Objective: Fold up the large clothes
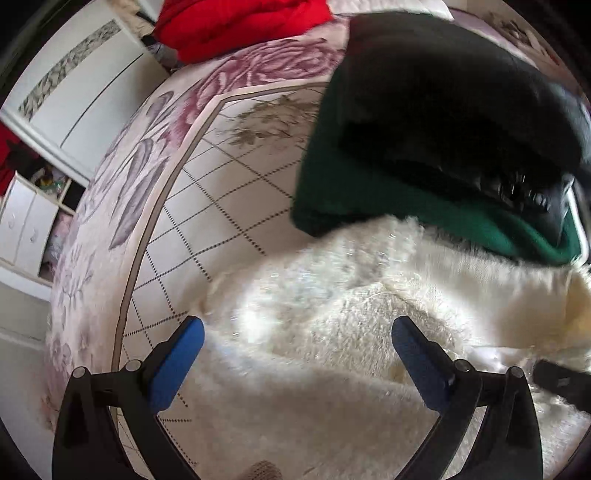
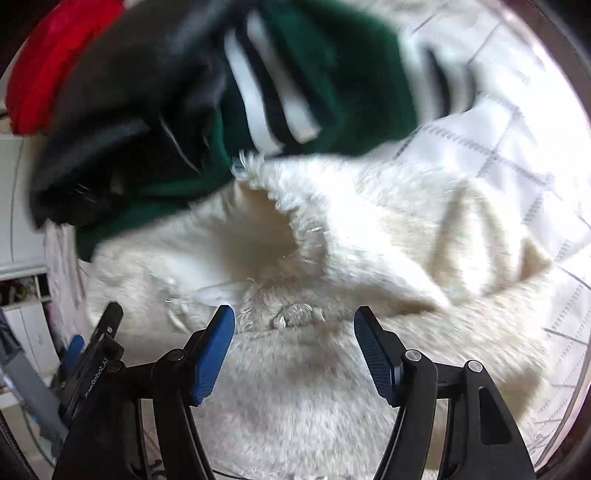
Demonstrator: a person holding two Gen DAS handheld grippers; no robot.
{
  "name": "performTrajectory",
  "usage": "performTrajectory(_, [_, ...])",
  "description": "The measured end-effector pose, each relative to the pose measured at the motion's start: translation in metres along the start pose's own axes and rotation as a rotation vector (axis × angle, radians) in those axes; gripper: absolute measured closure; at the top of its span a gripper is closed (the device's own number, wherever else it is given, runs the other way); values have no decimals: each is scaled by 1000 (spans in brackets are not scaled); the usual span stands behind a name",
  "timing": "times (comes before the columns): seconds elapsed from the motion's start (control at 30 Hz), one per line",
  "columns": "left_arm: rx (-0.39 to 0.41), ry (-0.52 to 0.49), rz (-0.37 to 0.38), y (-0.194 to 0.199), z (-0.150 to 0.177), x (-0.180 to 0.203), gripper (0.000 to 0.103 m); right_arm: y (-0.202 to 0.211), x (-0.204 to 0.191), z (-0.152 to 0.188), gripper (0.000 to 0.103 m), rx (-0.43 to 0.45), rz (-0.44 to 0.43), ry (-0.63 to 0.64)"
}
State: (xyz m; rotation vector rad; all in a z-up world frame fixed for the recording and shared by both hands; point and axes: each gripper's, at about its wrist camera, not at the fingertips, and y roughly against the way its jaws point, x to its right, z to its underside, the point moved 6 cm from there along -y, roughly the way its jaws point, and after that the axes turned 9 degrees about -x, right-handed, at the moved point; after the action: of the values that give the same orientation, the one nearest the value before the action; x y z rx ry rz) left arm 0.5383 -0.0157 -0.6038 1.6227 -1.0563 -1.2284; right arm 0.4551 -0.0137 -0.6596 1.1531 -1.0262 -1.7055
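Observation:
A fluffy white garment (image 1: 332, 332) lies spread on the bed, its neck opening (image 2: 258, 229) facing the right wrist view. My left gripper (image 1: 297, 328) hangs open over its left edge, blue pads wide apart, nothing between them. My right gripper (image 2: 294, 317) is open above the garment's collar area (image 2: 291, 314), with fuzzy fabric below the gap and no pad pressing on it. The left gripper's body (image 2: 92, 354) shows at the lower left of the right wrist view; a black part of the right one (image 1: 561, 380) shows at the right edge of the left wrist view.
A dark green garment with white and black stripes (image 2: 314, 74) and a black garment (image 1: 443, 92) lie piled just beyond the white one. A red garment (image 1: 240, 22) sits further back. The floral bedspread (image 1: 229, 177) covers the bed; white cabinets (image 1: 74, 92) stand on the left.

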Motion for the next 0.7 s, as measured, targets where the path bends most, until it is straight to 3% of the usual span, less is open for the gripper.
performTrajectory(0.07, [4, -13, -18, -5, 0, 2, 0, -29, -15, -6, 35, -39, 31, 68])
performTrajectory(0.17, [-3, -14, -28, -11, 2, -5, 0, -45, -21, -3, 55, 24, 215, 130])
performTrajectory(0.2, [-8, -5, -21, -12, 3, -8, 0, -38, -23, 1, 76, 58, 253, 137])
performTrajectory(0.23, [-13, 8, -8, -13, 4, -12, 0, -31, -22, 4, 82, 79, 244, 132])
performTrajectory(0.4, [-16, 51, 26, -8, 5, -26, 0, 10, -7, 19, 85, 183, 149, 50])
performTrajectory(0.5, [7, 55, 25, -1, 0, -30, 0, 34, -11, 18, 85, 236, 139, 67])
performTrajectory(0.63, [21, 54, 30, 7, -6, -33, 0, 29, -12, 9, 84, 210, 151, 70])
performTrajectory(0.7, [28, 61, 59, 18, -6, -35, 0, 19, -6, 9, 77, 119, 84, 66])
